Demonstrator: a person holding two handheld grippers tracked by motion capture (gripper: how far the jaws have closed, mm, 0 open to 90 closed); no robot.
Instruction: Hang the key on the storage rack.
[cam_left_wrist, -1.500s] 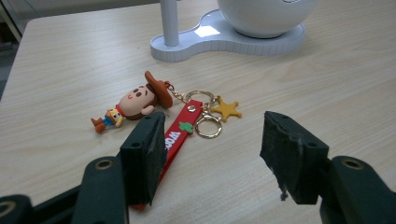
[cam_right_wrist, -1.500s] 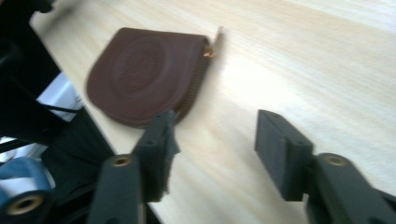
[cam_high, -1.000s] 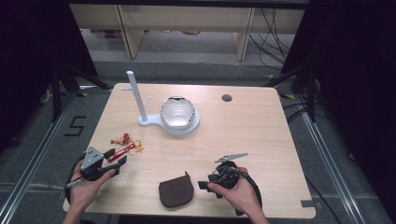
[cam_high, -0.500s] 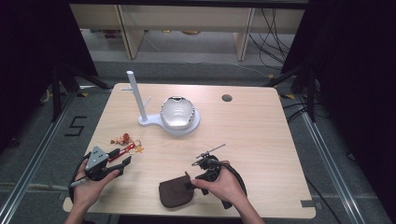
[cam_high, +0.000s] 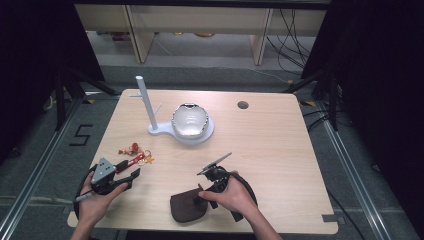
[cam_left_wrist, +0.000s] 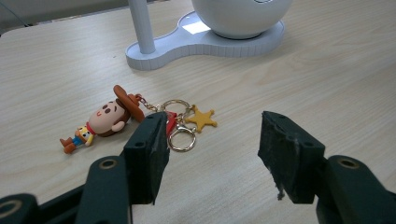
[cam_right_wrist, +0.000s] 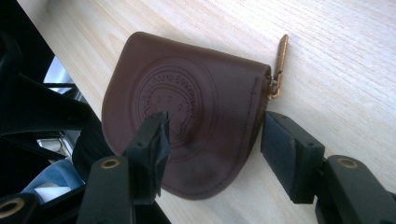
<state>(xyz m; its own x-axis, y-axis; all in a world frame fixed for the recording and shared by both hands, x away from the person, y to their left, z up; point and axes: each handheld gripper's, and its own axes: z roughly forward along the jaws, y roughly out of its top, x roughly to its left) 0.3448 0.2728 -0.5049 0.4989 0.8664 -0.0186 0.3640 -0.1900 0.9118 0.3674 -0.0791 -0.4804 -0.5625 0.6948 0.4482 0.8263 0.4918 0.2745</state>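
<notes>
A brown leather pouch (cam_high: 184, 210) (cam_right_wrist: 187, 107) lies flat near the table's front edge, its brass zip pull (cam_right_wrist: 279, 63) pointing away. My right gripper (cam_high: 199, 196) (cam_right_wrist: 215, 121) hovers just over it, open; its jaws have just been opening. One jaw stands over the embossed flap, the other beside the pouch's straight edge, so that edge lies under the gap. A cowboy-figure keychain (cam_high: 132, 149) (cam_left_wrist: 108, 116) with a yellow star (cam_left_wrist: 201, 119) lies at the left. My left gripper (cam_high: 128, 173) (cam_left_wrist: 215, 119) rests just short of it, open and holding nothing.
A white stand (cam_high: 181, 136) (cam_left_wrist: 205, 39) with an upright post (cam_high: 145, 102) and a glossy round bowl (cam_high: 190, 120) sits mid-table at the back. A cable hole (cam_high: 243, 105) is at the back right. The pouch lies close to the table's front edge (cam_high: 200, 231).
My right gripper has moved left from the table's right front to over the pouch, turning toward it. The left gripper and the keychain have stayed put.
</notes>
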